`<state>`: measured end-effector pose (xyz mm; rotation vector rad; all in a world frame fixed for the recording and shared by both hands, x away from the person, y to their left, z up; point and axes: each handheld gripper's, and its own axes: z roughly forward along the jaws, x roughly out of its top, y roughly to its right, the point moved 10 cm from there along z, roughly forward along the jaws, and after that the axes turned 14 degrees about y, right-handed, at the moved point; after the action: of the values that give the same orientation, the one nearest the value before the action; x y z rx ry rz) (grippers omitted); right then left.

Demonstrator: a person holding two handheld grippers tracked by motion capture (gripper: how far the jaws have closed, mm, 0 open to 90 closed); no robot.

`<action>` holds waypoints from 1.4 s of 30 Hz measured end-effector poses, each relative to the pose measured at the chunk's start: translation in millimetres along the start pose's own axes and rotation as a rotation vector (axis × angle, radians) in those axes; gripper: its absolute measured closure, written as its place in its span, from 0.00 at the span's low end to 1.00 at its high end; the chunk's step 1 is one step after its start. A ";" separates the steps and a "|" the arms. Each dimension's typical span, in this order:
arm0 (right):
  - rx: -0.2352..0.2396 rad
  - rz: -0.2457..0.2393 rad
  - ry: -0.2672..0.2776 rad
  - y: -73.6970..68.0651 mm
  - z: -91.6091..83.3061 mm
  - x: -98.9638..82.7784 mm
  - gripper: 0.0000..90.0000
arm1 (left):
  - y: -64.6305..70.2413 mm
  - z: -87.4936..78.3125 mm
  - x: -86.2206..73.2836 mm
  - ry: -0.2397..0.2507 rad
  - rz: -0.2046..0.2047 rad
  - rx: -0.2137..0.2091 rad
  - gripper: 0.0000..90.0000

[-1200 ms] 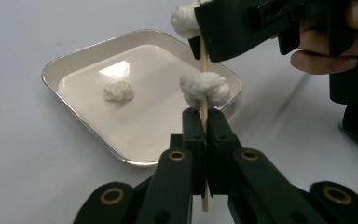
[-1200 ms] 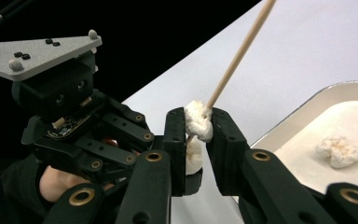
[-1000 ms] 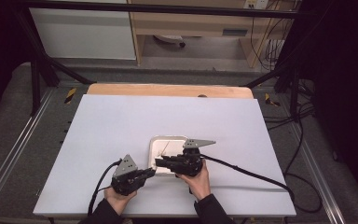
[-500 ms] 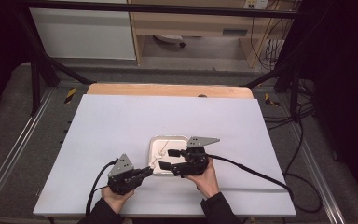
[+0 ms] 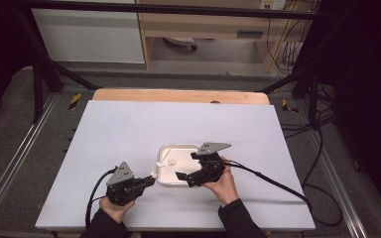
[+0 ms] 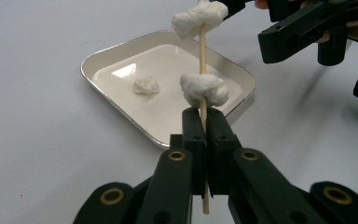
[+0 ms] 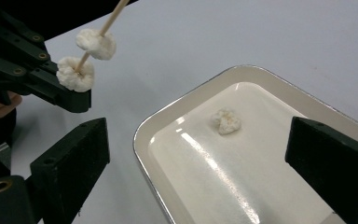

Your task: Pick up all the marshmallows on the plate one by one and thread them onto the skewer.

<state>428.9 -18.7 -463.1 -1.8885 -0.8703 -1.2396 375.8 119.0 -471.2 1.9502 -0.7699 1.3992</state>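
1. Two white, fluffy dough-like lumps are threaded on the thin wooden skewer (image 6: 202,51) that your left hand-held gripper (image 6: 203,126) clamps, its black jaws fully closed on the stick just below the lower lump (image 6: 204,88). The grip sits low on the stick, so the upper length stays free for loading.
2. You hold the skewer tilted up over the near-left corner of the cream rectangular enamel tray (image 5: 164,181), probably so anything that slips off lands in the dish.
3. One more white lump (image 7: 227,121) lies loose on the tray floor, apart from the walls and not touched by anything.
4. Your right hand-held gripper (image 7: 200,154) holds nothing. Its jaws have just been opening and now stand wide apart, with the tray and the loose lump showing between them in the right gripper view.
5. From above, the right hand-held gripper hovers over the tray's right edge, pointing left toward the skewer tip, near it but apart.
6. The upper lump (image 6: 199,16) sits near the skewer's tip, spaced from the lower one.
7. The tray rests on the pale grey bench (image 5: 129,129), toward its near edge, within easy reach of both hands.
8. My judgement: the loose lump is the next to be picked up and threaded.
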 end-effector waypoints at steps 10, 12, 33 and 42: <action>-0.045 -0.006 -0.039 20.6 11.3 -2.8 0.06 | -6.2 -4.2 -0.6 -0.012 -0.011 0.006 0.98; -0.057 -0.002 -0.046 24.3 14.0 -3.2 0.06 | -7.4 -4.8 -0.8 -0.014 -0.015 0.007 0.98; -0.074 -0.067 -0.162 29.3 60.3 -2.0 0.16 | -14.3 -8.8 0.6 -0.009 -0.019 0.018 0.98; -0.064 -0.046 -0.204 35.1 69.3 -15.5 0.32 | -14.7 -7.9 -0.5 -0.014 -0.020 0.016 0.98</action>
<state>485.2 18.5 -504.6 -2.0840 -0.9955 -1.1266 382.0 134.5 -471.8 1.9769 -0.7457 1.3850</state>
